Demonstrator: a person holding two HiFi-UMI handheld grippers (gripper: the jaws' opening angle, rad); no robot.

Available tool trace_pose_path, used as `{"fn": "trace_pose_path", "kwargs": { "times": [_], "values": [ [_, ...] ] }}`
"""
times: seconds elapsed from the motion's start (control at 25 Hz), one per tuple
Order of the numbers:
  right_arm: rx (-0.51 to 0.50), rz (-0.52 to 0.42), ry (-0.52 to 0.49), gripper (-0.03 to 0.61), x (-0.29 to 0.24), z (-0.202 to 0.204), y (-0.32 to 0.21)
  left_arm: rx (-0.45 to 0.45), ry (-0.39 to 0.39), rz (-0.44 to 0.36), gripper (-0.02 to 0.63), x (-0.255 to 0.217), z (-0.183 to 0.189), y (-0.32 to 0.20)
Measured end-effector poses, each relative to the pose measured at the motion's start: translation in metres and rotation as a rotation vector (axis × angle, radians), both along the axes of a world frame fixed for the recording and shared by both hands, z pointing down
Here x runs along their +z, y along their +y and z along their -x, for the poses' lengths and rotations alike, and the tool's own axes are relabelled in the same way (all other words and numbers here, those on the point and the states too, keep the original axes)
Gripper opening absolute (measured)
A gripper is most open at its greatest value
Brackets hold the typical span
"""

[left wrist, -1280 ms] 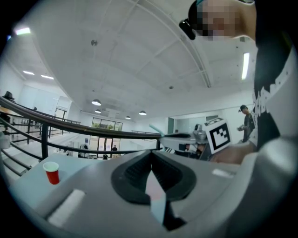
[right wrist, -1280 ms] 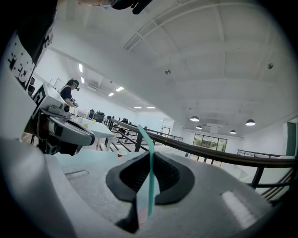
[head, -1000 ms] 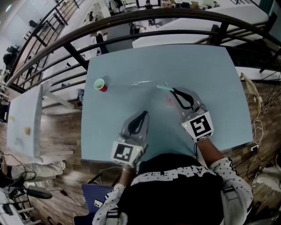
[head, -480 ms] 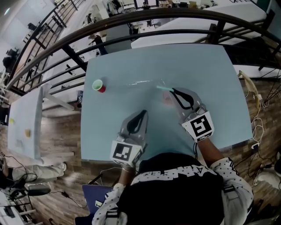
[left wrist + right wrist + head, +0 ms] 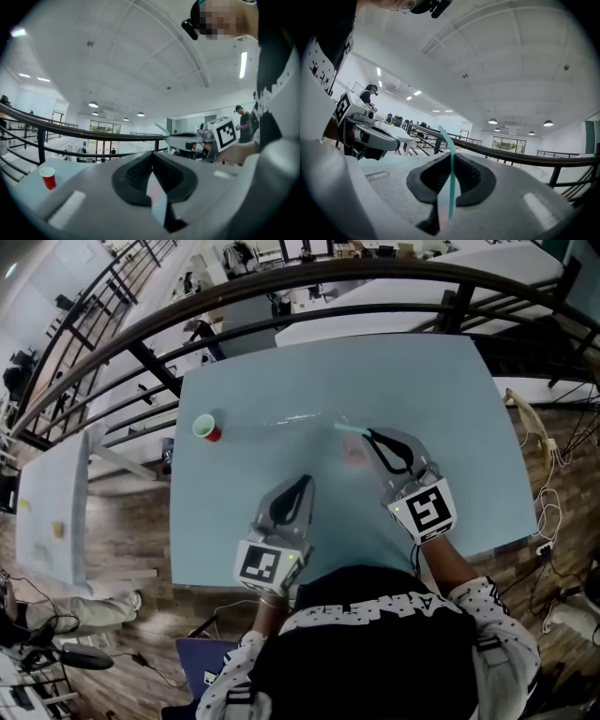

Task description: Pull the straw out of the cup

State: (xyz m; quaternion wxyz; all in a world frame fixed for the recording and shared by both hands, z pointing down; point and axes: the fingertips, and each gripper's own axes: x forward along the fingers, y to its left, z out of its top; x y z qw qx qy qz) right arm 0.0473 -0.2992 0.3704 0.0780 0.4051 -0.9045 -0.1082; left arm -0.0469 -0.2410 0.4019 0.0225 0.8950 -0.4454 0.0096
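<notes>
Large open-plan office hall: dark mezzanine railing (image 5: 93, 133), pale work table (image 5: 281, 390), round ceiling lights (image 5: 93, 104).

Ahead of the left gripper (image 5: 307, 483), bare table (image 5: 422, 381) right up to the far edge. Well ahead and off to its left, a red cup (image 5: 208, 427), upright, the only thing standing on that side. Between the left gripper and the right gripper (image 5: 369, 435), an open lane of tabletop, narrowed at the front by the teal straw (image 5: 349, 427) jutting leftward from the right gripper's closed jaws. To the right of the right gripper, bare surface out to the table edge. Beyond the far edge, ahead of both, a dark curved railing (image 5: 375, 270). Close behind both, the person's torso (image 5: 375, 643).
</notes>
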Motion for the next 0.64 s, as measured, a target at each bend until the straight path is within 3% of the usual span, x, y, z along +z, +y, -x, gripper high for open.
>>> {"fn": "trace_pose_path", "kwargs": {
  "times": [0.64],
  "values": [
    [0.002, 0.008, -0.003, 0.02, 0.0052, -0.0002, -0.0027, -0.006, 0.011, 0.029, -0.011, 0.0037, -0.0007, -0.0017]
  ]
}}
